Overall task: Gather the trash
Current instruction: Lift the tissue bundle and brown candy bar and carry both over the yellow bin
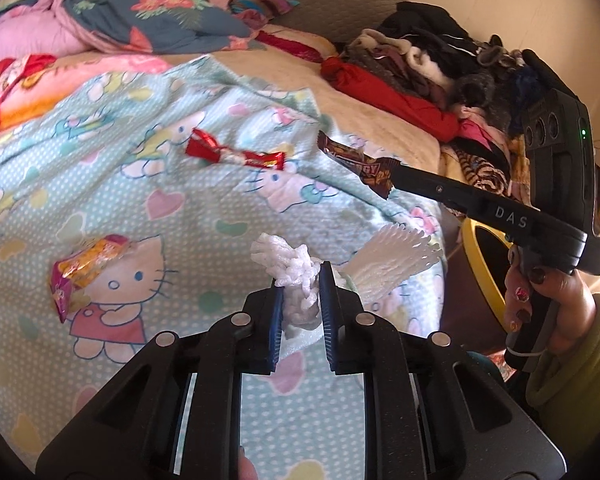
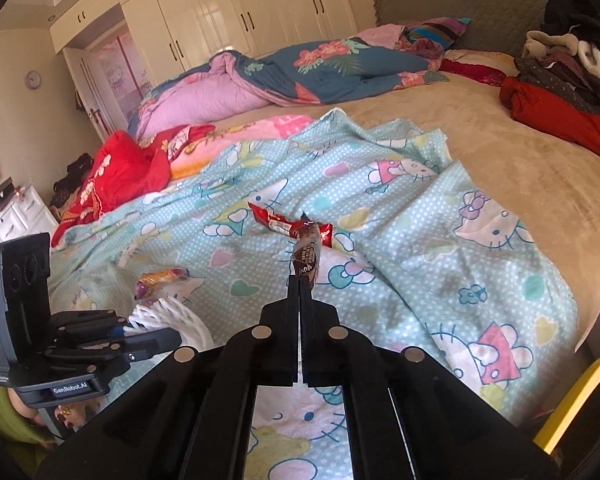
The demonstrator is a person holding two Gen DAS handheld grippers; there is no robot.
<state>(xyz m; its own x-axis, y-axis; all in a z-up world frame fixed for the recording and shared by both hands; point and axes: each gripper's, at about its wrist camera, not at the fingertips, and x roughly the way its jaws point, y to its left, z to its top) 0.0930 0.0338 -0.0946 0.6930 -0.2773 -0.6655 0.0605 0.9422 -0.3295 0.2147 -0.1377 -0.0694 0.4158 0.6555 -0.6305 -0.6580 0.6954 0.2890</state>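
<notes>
Left gripper (image 1: 300, 280) pinches white foam netting (image 1: 296, 280); right gripper (image 2: 300, 280), pressed together, clamps a brown wrapper (image 2: 307, 254).

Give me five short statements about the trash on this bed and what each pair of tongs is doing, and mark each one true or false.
1. The left tongs are shut on a white foam net. True.
2. The right tongs are open and hold nothing. False: they are shut on a brown snack wrapper.
3. A red wrapper lies on the cartoon-cat sheet. True.
4. The pink and orange snack bag is held by tongs. False: it lies loose on the sheet.
5. A pile of clothes sits at the head of the bed. True.
</notes>
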